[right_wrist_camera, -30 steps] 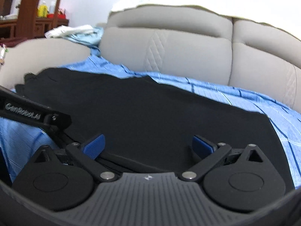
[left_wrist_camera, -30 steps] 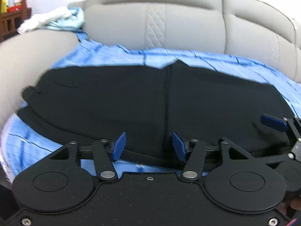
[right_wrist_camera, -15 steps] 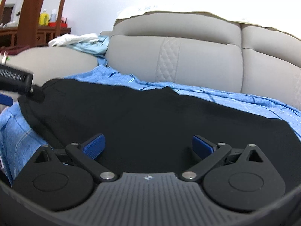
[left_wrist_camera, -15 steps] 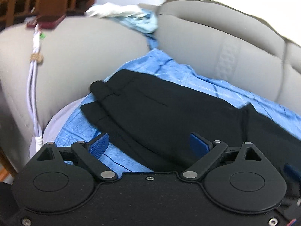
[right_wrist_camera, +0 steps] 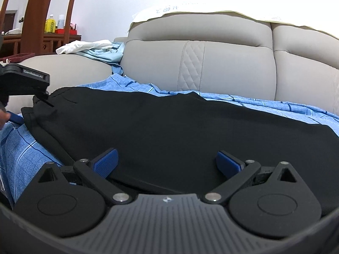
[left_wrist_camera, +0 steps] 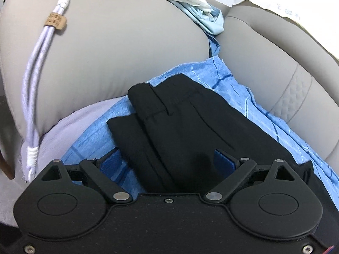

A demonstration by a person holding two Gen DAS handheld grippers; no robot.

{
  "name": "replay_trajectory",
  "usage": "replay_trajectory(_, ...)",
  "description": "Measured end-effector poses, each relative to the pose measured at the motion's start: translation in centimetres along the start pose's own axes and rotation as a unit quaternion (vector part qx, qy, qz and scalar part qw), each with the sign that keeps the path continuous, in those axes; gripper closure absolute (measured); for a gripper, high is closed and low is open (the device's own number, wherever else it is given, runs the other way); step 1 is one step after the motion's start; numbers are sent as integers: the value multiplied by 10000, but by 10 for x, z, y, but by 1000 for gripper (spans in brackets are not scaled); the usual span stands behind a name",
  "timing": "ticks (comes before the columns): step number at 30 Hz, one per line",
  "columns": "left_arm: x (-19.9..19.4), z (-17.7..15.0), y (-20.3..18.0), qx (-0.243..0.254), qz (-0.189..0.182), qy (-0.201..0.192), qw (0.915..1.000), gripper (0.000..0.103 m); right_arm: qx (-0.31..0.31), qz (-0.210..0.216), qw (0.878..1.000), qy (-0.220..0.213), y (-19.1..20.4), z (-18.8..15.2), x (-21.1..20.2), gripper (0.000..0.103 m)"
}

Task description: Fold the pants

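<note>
Black pants lie flat on a blue checked sheet over the sofa seat. Their waistband end is near the armrest. My left gripper is open wide over that end; the cloth runs between the blue pads, which do not press on it. In the right wrist view the pants spread across the seat. My right gripper is open low over their near edge, holding nothing. The left gripper's black body shows at the far left, over the waistband.
The grey armrest rises just beyond the waistband, with a pale cord hanging over it. A white cloth and a light-blue garment lie on its top. The sofa back stands behind, and wooden furniture at far left.
My left gripper swung left from the middle of the pants to the waistband end by the armrest, and its jaws widened. The right gripper shifted only slightly.
</note>
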State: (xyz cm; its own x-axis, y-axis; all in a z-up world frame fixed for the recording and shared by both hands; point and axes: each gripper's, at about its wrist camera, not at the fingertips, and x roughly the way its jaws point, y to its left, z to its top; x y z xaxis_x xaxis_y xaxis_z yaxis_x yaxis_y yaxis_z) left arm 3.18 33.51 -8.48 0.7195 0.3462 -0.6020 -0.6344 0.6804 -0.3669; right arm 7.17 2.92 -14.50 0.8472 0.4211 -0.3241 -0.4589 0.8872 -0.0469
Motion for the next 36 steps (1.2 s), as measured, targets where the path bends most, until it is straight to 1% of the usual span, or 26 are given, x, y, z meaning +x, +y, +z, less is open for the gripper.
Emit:
replay_trajectory(6,21,7,-6,133,101,-119,9998,2,0,54,10000,29,-1,0,0,0)
replay_trajectory(10,27,6,-8,175,183,-235,9994,1,-30,99,9999,81,-1,2,1,0)
replay_trajectory(13,25,-2,-13,180,385,-434,9982,0,-29,97,9999,71,-1,1,1,0)
replay_trajectory(14,25,-5,-17,277,492,-482,9972,0,-26,97,9999,71,-1,2,1,0)
replay_trajectory(16,26,-10,-22,526,609,-522,9954,0,-23,89,9999,72,-1,2,1,0)
replay_trajectory(17,27,-12,-24,572,649,-589,9945,0,-23,89,9999,74,-1,2,1,0)
replay_trajectory(19,25,-16,-23,526,636,-705,9941,0,-23,89,9999,74,-1,2,1,0)
replay_trajectory(21,25,-15,-23,632,610,-649,9940,0,-25,95,9999,74,-1,2,1,0)
replay_trajectory(23,24,-12,-20,546,516,-569,9955,1,-22,94,9999,71,-1,2,1,0)
replay_trajectory(25,21,-8,-14,321,387,-605,9969,12,-23,98,9999,64,-1,2,1,0)
replay_trajectory(27,17,-4,-5,63,342,-650,9973,36,-20,97,9999,57,0,2,2,0)
replay_trajectory(28,16,-2,0,-91,294,-665,9973,41,-21,97,9999,58,0,2,2,0)
replay_trajectory(29,15,-1,7,-282,225,-667,9971,50,-21,97,9999,58,0,2,1,0)
replay_trajectory(30,14,1,15,-511,106,-659,9965,52,-21,98,9999,59,-1,2,2,0)
replay_trajectory(31,13,2,22,-695,-47,-655,9954,51,-21,98,9999,59,0,2,2,0)
replay_trajectory(32,12,2,29,-874,-210,-657,9938,47,-21,97,9999,58,0,1,2,0)
replay_trajectory(33,13,2,36,-1066,-402,-688,9911,34,-21,97,9999,57,0,1,2,0)
replay_trajectory(34,13,2,41,-1223,-663,-740,9875,25,-20,96,9999,59,-1,2,2,0)
replay_trajectory(35,15,2,43,-1305,-863,-765,9847,13,-21,96,9999,61,-1,1,2,0)
replay_trajectory(36,17,4,42,-1290,-877,-761,9848,11,-20,96,9999,63,-1,1,2,0)
